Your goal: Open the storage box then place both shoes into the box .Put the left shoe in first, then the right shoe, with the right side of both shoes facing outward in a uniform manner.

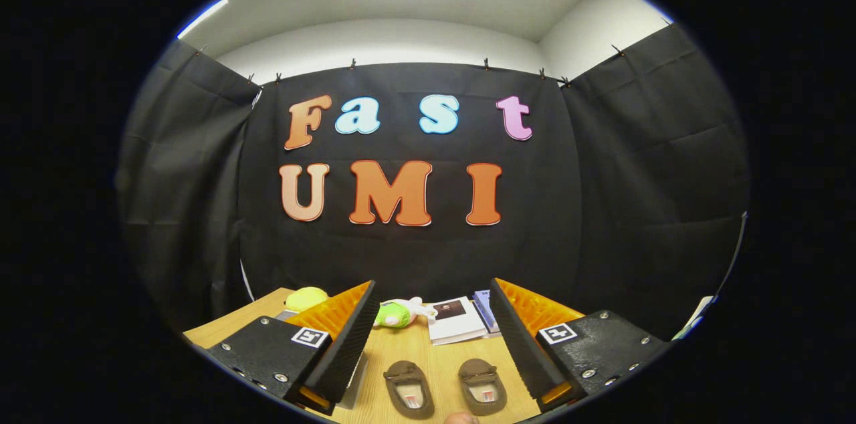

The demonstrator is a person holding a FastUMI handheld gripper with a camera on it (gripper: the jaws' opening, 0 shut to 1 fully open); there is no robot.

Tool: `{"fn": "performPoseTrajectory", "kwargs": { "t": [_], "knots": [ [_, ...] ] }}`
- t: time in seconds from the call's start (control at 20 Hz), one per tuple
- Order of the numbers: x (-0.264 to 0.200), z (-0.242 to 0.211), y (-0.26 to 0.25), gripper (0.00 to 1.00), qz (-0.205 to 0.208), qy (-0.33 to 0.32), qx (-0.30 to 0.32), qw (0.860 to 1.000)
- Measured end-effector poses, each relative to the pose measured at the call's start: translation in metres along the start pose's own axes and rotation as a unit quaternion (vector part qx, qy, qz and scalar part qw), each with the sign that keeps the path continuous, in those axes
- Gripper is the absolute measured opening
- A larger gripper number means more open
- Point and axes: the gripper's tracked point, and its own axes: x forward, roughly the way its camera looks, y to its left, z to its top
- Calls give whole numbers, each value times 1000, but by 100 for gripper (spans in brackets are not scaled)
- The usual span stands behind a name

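Two small brown slip-on shoes lie side by side on the wooden table (428, 350), toes pointing away from me. The left shoe (408, 389) and the right shoe (482, 386) both sit between my fingers, low and close. My gripper (433, 337) is open wide, held above the table with nothing between its fingers. A clear edge beside the left finger (348, 344) may belong to the storage box; I cannot tell.
Beyond the fingers stand a green and white plush toy (396, 313), a yellow soft object (306, 298) and a white booklet (455, 321) with a blue item (484, 307) beside it. A fingertip (461, 418) shows just below the right shoe. Black cloth walls close the booth.
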Motion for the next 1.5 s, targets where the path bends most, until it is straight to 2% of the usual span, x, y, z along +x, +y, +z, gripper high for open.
{"fn": "performPoseTrajectory", "kwargs": {
  "t": [0.25, 0.5, 0.8, 1.15, 1.3, 1.5],
  "knots": [
    [-11, 8, 16, 98, 18, -8, -6, 1000],
    [-10, 17, 15, 98, 27, -24, 13, 999],
    [11, -10, 15, 98, 55, -1, 15, 998],
    [53, -58, 8, 98, 93, 41, 47, 994],
    [76, -91, 22, 98, 135, 70, 82, 985],
    [91, -128, 47, 98, 209, 111, 177, 955]
  ]
}}
